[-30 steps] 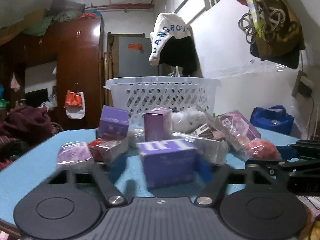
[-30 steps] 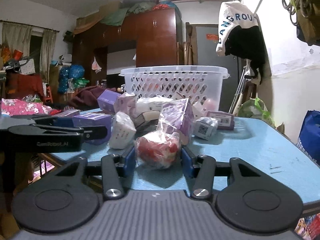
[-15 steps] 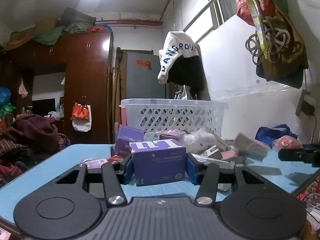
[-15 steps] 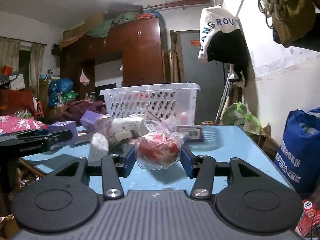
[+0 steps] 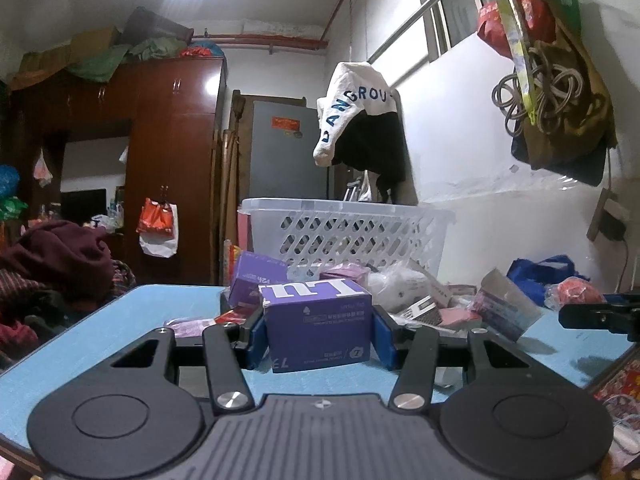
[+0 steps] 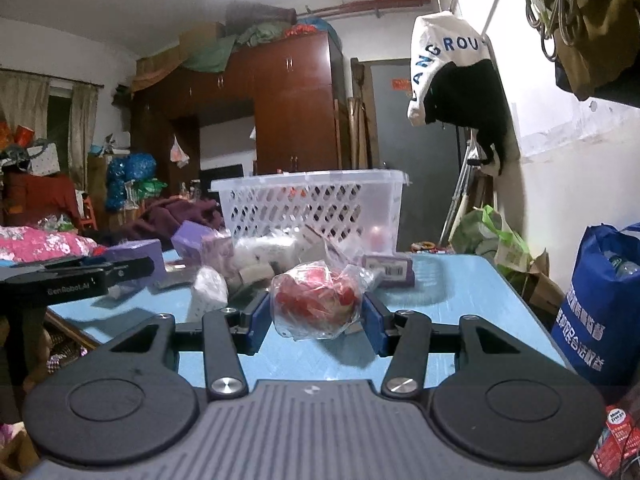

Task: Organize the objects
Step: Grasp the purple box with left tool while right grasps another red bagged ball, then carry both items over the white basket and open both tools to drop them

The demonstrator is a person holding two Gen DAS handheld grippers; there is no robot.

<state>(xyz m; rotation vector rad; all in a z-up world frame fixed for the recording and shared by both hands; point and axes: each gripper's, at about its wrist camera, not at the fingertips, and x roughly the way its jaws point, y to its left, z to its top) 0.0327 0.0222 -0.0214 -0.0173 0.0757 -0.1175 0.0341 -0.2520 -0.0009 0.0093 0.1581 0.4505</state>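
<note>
My left gripper (image 5: 318, 330) is shut on a purple box (image 5: 316, 326) with white lettering, held above the blue table (image 5: 120, 328). In the right wrist view, my right gripper (image 6: 316, 318) is shut on a clear bag of red pieces (image 6: 316, 302), also lifted off the table (image 6: 460, 300). A white slotted basket (image 5: 348, 232) stands at the far end of the table, beyond a pile of purple boxes (image 5: 256, 280) and wrapped packets (image 5: 404, 284). The basket (image 6: 312, 208) and the pile (image 6: 256, 252) also show in the right wrist view.
The right gripper with its red bag (image 5: 576, 292) shows at the right edge of the left wrist view; the left gripper's arm (image 6: 76, 278) crosses the left of the right wrist view. A blue bag (image 6: 600, 308) stands right of the table. Clothes and a wardrobe (image 5: 168, 168) lie behind.
Both grippers have risen, each lifting its load off the table: the purple box on the left, the red bag on the right. The pile now sits lower in both views.
</note>
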